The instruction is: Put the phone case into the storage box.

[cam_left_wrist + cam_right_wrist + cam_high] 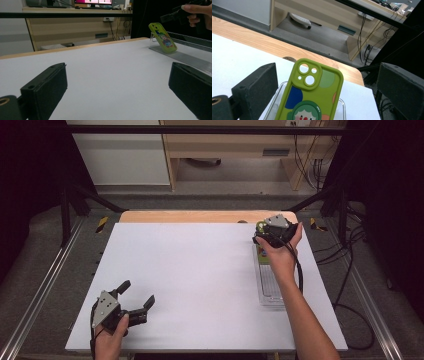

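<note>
I'm looking down on the wide white rectangular tabletop [200, 280], bare across its middle. Along its right side lies a long clear plastic ribbed tray [270, 290], running from near to far. At the tray's far end a lime-green phone in a cartoon-printed case [312, 95] leans tilted against a small clear stand [153, 40], camera cut-outs uppermost, its back facing my right gripper. My right gripper [264, 234] hangs over that far end, just above the phone, jaws spread wide on either side of it and touching nothing. My left gripper [135, 297] sits at the near left corner, low over the table, well apart from the tray, jaws released and empty, pointing toward the far right.
</note>
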Motion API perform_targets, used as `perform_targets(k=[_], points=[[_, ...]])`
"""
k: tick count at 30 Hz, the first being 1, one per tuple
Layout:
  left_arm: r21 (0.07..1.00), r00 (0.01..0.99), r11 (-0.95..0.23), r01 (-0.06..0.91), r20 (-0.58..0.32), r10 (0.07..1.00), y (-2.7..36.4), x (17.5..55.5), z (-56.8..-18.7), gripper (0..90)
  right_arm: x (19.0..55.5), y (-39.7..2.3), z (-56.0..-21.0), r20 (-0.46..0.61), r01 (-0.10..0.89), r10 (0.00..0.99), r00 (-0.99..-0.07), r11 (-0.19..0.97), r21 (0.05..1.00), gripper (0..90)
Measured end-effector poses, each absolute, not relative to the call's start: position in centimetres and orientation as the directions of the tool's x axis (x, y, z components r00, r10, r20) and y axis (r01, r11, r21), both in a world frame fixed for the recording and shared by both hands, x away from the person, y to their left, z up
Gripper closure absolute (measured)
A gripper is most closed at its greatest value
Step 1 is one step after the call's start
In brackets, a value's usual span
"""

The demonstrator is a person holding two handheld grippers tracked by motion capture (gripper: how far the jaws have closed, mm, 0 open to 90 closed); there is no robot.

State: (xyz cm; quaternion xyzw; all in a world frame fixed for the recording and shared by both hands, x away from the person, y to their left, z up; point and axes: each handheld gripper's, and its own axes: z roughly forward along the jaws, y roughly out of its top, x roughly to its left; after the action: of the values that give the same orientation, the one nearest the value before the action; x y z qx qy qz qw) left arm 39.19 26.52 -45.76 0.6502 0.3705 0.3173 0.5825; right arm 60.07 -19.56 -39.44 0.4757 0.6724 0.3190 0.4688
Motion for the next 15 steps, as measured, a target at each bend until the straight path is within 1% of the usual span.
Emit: perform_targets(k=[7,12,15], points=[[0.992,0.527,-0.051,0.113,-0.016,0.850,26.4,39.2,-45.8,1.5,59.5,-19.6,-38.9,-0.323,0.348,0.938,-0.128,0.348,0.871,4.0],[0.992,0.528,-0.052,0.113,-0.015,0.849,26.4,39.2,-45.8,1.5,59.2,-19.6,-38.7,-0.291,0.386,0.944,-0.155,0.330,0.862,3.8],[0.992,0.528,-0.052,0.114,-0.016,0.849,26.4,39.2,-45.8,1.5,59.0,-19.5,-38.6,-0.290,0.389,0.943,-0.165,0.332,0.859,3.7]])
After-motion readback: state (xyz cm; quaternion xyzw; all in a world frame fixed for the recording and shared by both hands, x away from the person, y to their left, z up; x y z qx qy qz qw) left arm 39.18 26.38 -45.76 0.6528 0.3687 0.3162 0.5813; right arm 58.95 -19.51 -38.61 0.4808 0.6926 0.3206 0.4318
